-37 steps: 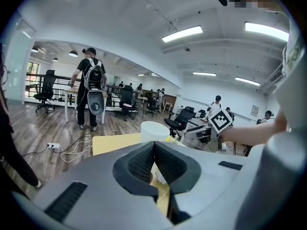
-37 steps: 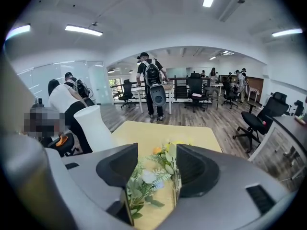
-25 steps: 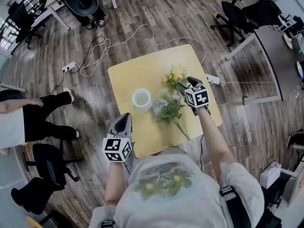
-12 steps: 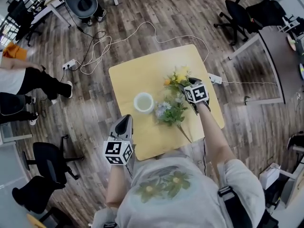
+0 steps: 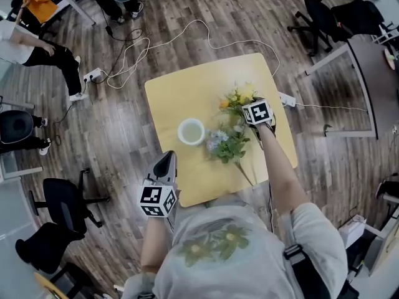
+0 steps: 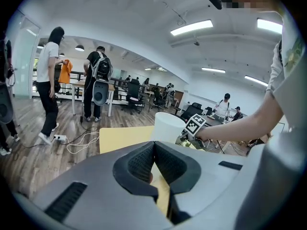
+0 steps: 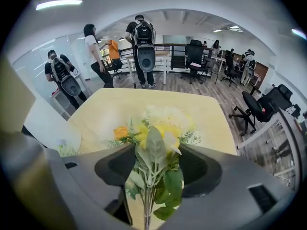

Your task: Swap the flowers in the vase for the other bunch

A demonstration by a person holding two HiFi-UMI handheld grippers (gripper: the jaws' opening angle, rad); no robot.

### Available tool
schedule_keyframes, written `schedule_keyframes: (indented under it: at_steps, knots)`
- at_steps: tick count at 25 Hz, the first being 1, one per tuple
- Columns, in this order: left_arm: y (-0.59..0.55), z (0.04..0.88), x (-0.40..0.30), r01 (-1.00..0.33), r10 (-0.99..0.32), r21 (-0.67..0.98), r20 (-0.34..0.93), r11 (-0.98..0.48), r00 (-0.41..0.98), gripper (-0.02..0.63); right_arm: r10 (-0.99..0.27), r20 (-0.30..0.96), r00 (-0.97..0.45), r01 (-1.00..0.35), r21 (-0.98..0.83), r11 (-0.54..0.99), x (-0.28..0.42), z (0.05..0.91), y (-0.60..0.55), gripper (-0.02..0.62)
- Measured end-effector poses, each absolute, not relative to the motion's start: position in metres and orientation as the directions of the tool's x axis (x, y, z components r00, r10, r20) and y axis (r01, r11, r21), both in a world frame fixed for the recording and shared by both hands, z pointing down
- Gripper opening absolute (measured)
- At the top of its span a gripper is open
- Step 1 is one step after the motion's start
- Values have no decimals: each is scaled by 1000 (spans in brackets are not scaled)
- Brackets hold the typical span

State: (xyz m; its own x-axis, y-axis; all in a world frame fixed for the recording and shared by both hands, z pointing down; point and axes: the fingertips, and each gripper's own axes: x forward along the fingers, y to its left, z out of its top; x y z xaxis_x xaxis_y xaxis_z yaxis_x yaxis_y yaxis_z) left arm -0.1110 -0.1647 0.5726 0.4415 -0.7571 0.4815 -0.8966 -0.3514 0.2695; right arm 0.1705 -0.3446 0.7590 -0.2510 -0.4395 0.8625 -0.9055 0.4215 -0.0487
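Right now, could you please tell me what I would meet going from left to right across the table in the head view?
Left hand-held gripper → vase → blue flowers → right hand-held gripper, whose jaws have just been opening with the yellow flowers between them.

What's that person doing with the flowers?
A person with two grippers works at a yellow table. The right gripper is over the yellow bunch; its jaws have just been opening, stems between them, not squeezed. The blue bunch lies beside it. The white vase looks empty. The left gripper hovers, shut.
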Motion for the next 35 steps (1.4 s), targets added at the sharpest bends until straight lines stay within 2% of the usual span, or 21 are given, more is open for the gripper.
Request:
schedule_keyframes:
  at_steps: [5,12,15,22,35]
  knots:
    - [-166,577,-111,-898,-753,272,490,-346,439,15,-392,892,-225,-903,-39,428,171,776,-349,256]
    - [-165,581,-111,-900,-754,273,492,-340,434,15,-401,891,-214,-906,-27,423,173,787,-350,253]
    - [-165,582,-111,-900,-754,274,493,-338,434,15,-397,894,-210,-897,-14,442,174,784,-351,208]
    - [-166,577,-110,-899,-756,270,489,-343,436,15,-419,880,-226,-892,-14,451,173,774,-350,147]
    - [-158,563,-114,-901,-772,260,466,-348,432,15,-514,802,-305,-876,-24,482,163,731,-343,138]
